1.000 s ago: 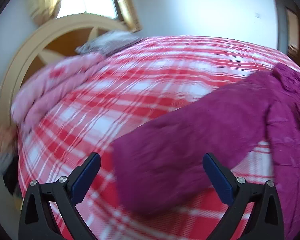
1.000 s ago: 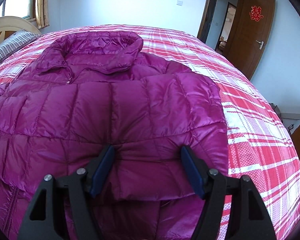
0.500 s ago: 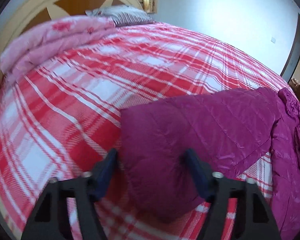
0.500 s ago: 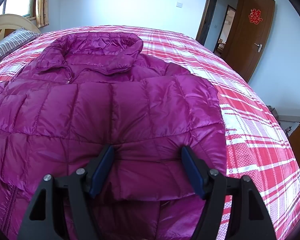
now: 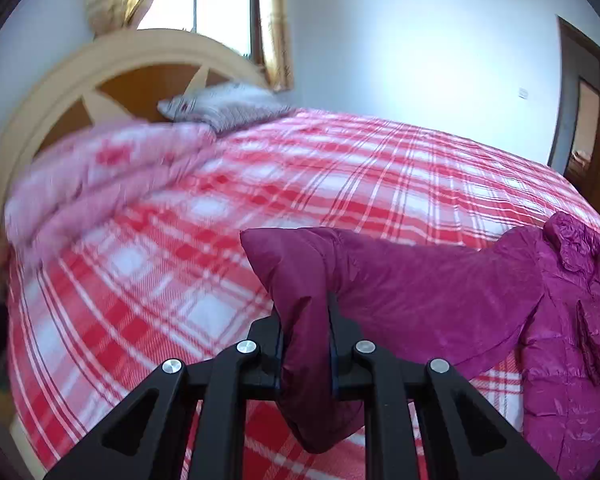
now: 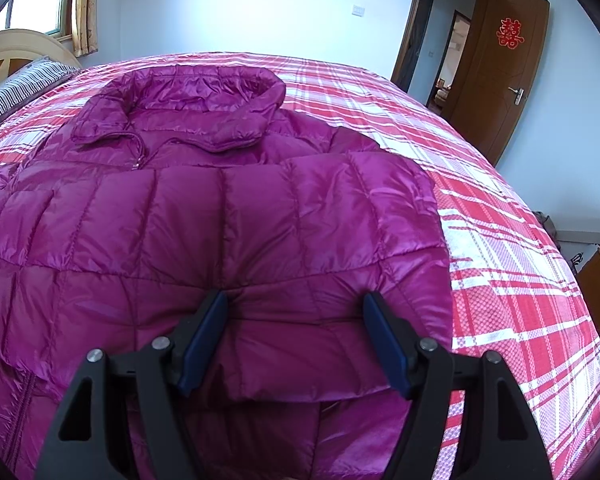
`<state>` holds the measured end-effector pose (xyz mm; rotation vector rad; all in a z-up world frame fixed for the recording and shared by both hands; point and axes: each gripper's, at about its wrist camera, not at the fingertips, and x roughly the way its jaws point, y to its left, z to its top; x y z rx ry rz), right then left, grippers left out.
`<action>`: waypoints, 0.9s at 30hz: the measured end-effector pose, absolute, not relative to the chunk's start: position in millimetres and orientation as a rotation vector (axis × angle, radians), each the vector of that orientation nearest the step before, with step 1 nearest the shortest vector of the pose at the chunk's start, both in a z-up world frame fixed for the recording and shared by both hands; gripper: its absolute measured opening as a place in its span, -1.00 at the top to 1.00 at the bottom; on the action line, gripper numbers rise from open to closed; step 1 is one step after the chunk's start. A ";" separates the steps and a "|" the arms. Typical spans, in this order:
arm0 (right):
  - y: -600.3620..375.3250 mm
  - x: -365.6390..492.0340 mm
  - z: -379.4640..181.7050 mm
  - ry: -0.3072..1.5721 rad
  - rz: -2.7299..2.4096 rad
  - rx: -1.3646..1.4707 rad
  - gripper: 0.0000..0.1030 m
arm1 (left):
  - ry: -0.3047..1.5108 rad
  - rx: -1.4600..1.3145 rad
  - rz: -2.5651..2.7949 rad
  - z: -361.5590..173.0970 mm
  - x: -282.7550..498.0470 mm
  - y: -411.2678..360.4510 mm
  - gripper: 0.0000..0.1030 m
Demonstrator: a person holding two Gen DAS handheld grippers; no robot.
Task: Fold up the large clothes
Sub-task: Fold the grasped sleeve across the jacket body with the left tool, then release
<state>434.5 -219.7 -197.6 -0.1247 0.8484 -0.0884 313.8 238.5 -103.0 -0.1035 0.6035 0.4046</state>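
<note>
Magenta quilted down jacket [image 6: 204, 216] lies spread on the red-and-white plaid bedspread [image 5: 340, 168], collar toward the far edge, front up. Half a second ago the left gripper [image 5: 305, 344] straddled the cuff with its jaws apart; now the jaws are pressed together on the magenta sleeve end [image 5: 300, 280], fabric bunched and pinched between them, cuff lifted off the bedspread and the sleeve running right to the jacket body. The left view has swung too: the headboard sits more level than before.

The right gripper [image 6: 294, 340] has not moved across the frames: jaws spread wide, blue pads either side of a folded-over quilted panel, resting on it rather than gripping.

Jacket shell is glossy, slick-looking, stitched in puffy rectangular cells; stand collar crumpled; a zip line runs down below it. Bedspread looks woven, flat, with a fine check inside the white squares.

Room: arched cream-and-wood headboard [image 5: 112, 80], striped grey pillow [image 6: 24, 88], pink patterned quilt [image 5: 100, 176] heaped by the headboard and blurred, yellow curtains at a bright window [image 5: 220, 0], pale walls, brown wooden door [image 6: 504, 80] standing open with a red paper character on it
</note>
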 end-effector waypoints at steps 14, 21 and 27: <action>-219.6 434.1 -197.6 0.848 -0.088 -0.123 -0.43 | 0.509 0.006 0.281 -43.2 330.9 160.4 0.71; -220.4 433.6 -196.8 0.846 -0.086 -0.118 -0.43 | 0.467 0.034 0.217 -18.0 333.6 116.4 0.71; -220.3 433.8 -197.1 0.844 -0.086 -0.114 -0.43 | 0.432 0.044 0.140 2.3 337.8 77.1 0.71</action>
